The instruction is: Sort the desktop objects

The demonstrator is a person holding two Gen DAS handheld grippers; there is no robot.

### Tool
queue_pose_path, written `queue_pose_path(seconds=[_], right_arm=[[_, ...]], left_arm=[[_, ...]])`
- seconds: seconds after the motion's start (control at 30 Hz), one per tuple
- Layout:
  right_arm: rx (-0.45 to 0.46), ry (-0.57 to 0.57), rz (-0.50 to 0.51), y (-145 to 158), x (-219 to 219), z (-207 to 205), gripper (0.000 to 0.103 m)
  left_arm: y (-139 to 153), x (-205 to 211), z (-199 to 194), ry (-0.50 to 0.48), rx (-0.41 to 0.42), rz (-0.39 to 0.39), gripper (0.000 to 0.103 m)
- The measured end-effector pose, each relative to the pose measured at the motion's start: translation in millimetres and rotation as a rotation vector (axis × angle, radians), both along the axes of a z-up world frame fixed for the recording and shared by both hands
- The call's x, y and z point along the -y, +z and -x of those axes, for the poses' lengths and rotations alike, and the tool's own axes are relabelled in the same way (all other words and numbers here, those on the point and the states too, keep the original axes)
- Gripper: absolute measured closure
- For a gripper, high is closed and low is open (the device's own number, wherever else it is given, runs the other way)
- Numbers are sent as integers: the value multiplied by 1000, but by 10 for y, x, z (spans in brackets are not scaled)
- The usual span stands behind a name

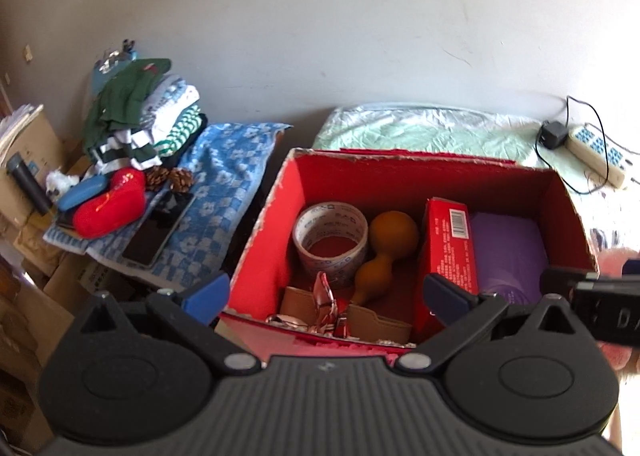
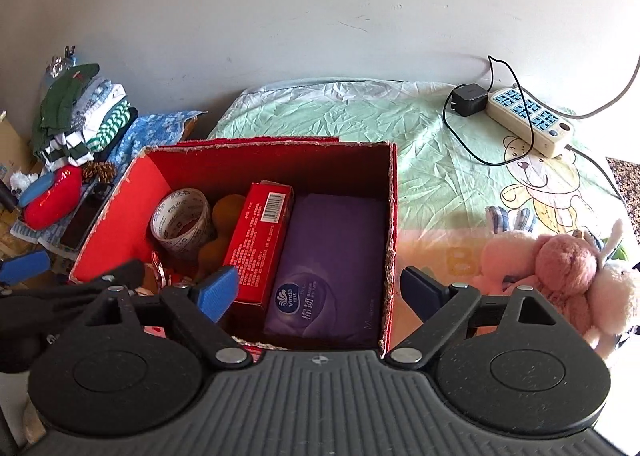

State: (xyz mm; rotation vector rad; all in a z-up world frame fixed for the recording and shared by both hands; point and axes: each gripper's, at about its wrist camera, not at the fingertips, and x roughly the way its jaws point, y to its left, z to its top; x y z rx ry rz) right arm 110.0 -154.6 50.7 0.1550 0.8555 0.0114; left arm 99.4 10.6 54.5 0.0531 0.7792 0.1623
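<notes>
I see the open red cardboard box [image 2: 394, 216] on the bed, holding a tape roll [image 2: 182, 222] on its side by the left wall, an orange gourd-shaped toy [image 1: 386, 252] beside it, an upright red carton [image 2: 260, 240], and a purple tissue pack [image 2: 332, 268] flat against the right wall. A pink plush toy [image 2: 560, 276] lies near the bed's right edge.

blk grippers [image 1: 326, 292] [image 2: 318, 292], blue pads [image 2: 218, 292], silver screws
</notes>
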Motion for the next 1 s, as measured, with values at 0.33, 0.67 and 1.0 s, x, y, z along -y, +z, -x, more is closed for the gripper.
queue_pose_path(seconds=[0.33, 0.67, 1.0], right_arm=[[14, -52, -4, 70, -89, 35, 13], [63, -182, 18, 197, -224, 109, 12], [64, -233, 41, 167, -415, 155, 12]], left_arm=[[171, -178, -51, -5, 18, -16, 0], [320, -350, -75, -152, 115, 61, 1], [255, -434, -143, -167, 110, 17, 1]])
